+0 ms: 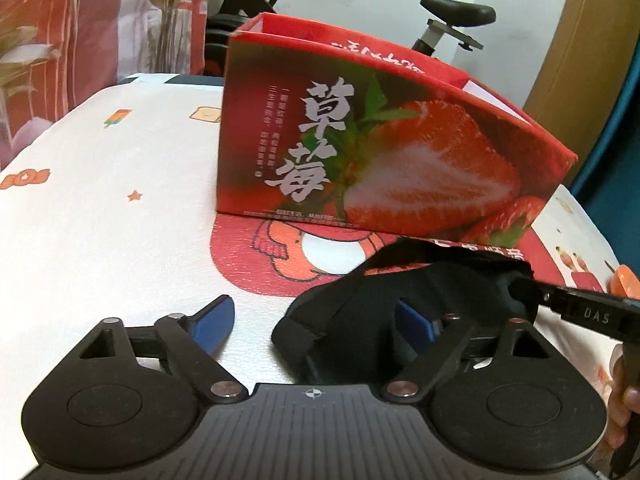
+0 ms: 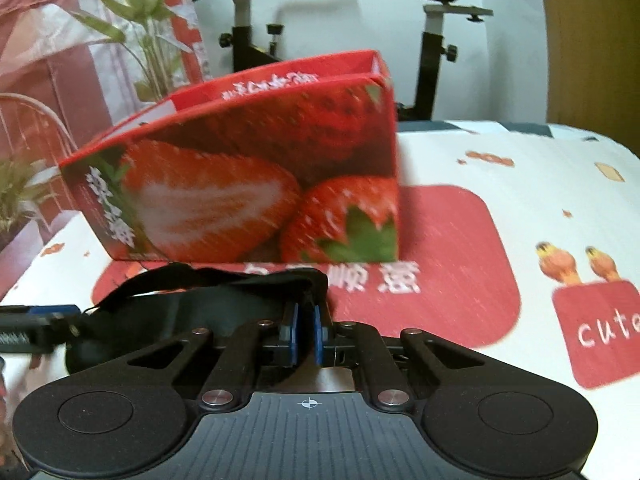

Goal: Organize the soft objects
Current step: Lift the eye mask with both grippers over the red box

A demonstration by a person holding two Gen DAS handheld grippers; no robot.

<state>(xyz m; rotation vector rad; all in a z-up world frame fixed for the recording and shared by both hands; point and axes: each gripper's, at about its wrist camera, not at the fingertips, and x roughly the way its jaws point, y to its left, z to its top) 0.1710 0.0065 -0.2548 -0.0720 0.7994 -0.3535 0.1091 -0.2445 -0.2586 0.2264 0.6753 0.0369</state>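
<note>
A black soft eye mask with a strap [image 1: 404,292] lies in front of a red strawberry-print box [image 1: 380,152] that is open at the top. My left gripper [image 1: 320,320] is open, and the mask drapes over its right finger. My right gripper [image 2: 306,320] is shut on the mask's edge [image 2: 224,300]; it enters the left wrist view from the right [image 1: 532,292]. The box also shows in the right wrist view [image 2: 256,184], just beyond the mask. My left gripper's finger shows at the left edge of that view [image 2: 36,316].
The table wears a white cloth with red cartoon patches [image 1: 100,200], also seen in the right wrist view [image 2: 520,208]. An exercise bike [image 2: 440,20] and a plant [image 2: 140,40] stand behind the table. An orange object [image 1: 624,280] sits at the right edge.
</note>
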